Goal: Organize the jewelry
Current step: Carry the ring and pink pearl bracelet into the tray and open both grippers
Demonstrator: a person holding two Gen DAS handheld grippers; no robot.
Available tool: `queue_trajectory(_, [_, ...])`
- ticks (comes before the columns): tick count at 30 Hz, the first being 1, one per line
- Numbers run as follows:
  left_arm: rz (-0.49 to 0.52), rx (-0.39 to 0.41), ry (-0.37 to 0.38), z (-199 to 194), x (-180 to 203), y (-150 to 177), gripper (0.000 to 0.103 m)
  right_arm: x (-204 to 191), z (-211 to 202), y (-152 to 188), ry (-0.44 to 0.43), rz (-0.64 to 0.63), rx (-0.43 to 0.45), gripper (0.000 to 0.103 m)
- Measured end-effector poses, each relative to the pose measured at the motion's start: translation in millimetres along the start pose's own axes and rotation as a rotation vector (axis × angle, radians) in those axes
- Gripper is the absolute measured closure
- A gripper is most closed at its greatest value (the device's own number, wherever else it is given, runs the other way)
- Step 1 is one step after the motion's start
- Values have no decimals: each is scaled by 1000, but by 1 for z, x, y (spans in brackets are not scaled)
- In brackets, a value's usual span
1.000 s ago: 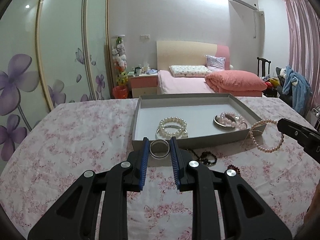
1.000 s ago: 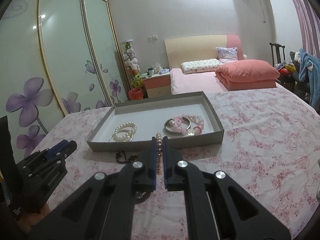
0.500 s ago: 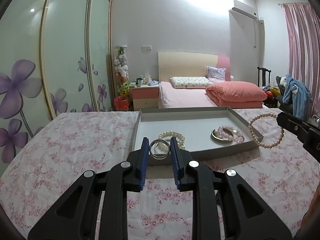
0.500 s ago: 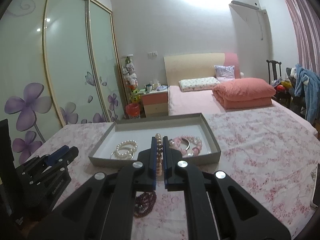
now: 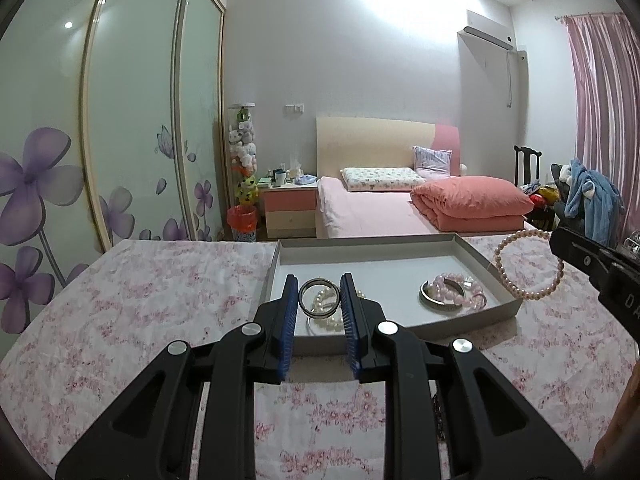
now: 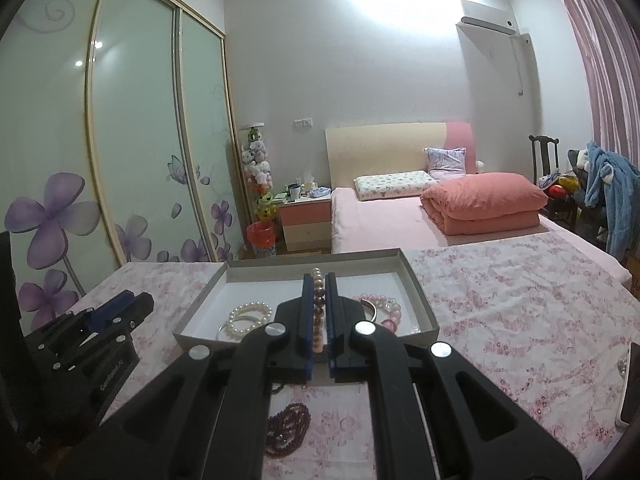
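A silver bangle (image 5: 319,298) sits upright between the blue pads of the left gripper (image 5: 319,300), clamped on both sides and held above the near left part of the grey tray (image 5: 508,304). Seen through and below the ring is a white pearl bracelet (image 5: 330,318) lying on the tray floor; from the right wrist view the same pearls (image 6: 246,316) rest in the tray's left half. In the right half lie a pink bead bracelet (image 5: 460,288) and a flat silver bangle (image 5: 438,304), touching each other.

The right gripper (image 6: 319,312) is closed narrow on a pinkish pearl strand (image 6: 319,300) — the beads run in a line between its pads, with the upper end poking out past the fingertips. From the left wrist view that strand hangs as an open loop (image 5: 528,270) off the tip of the right gripper (image 5: 560,246), just beside the tray's right wall and above the cloth.

The tray (image 6: 420,304) stands on a desk covered with a pink floral cloth (image 6: 520,300). A dark red bead bracelet (image 6: 288,426) lies bunched on the cloth on the near side of the tray, below the right gripper. The left gripper (image 6: 132,306) shows at the left edge of the right wrist view, left of the tray.

Beyond the desk — a bed with a folded salmon quilt (image 5: 472,202), and a wardrobe with purple flower doors (image 5: 48,184).
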State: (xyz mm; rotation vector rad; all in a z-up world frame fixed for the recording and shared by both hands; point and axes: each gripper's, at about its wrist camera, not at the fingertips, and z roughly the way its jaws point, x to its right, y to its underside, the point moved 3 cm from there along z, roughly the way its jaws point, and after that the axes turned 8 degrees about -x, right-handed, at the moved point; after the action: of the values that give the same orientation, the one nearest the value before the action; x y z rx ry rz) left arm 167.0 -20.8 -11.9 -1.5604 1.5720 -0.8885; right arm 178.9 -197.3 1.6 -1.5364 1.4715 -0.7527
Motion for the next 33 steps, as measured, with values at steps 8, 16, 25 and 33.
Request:
queue_trajectory(8, [2, 0, 8, 12, 2, -8, 80, 0, 11, -8, 4, -4, 6, 97])
queue_trajectory(16, [3, -5, 18, 39, 6, -20, 80, 7, 40, -20, 7, 19, -7, 97])
queue_trajectory(25, [-9, -50, 34, 79, 10, -28, 80, 17, 84, -27, 13, 39, -46, 97])
queue_trajectory(33, [-4, -81, 40, 105, 16, -32, 80, 25, 122, -31, 18, 46, -88, 97])
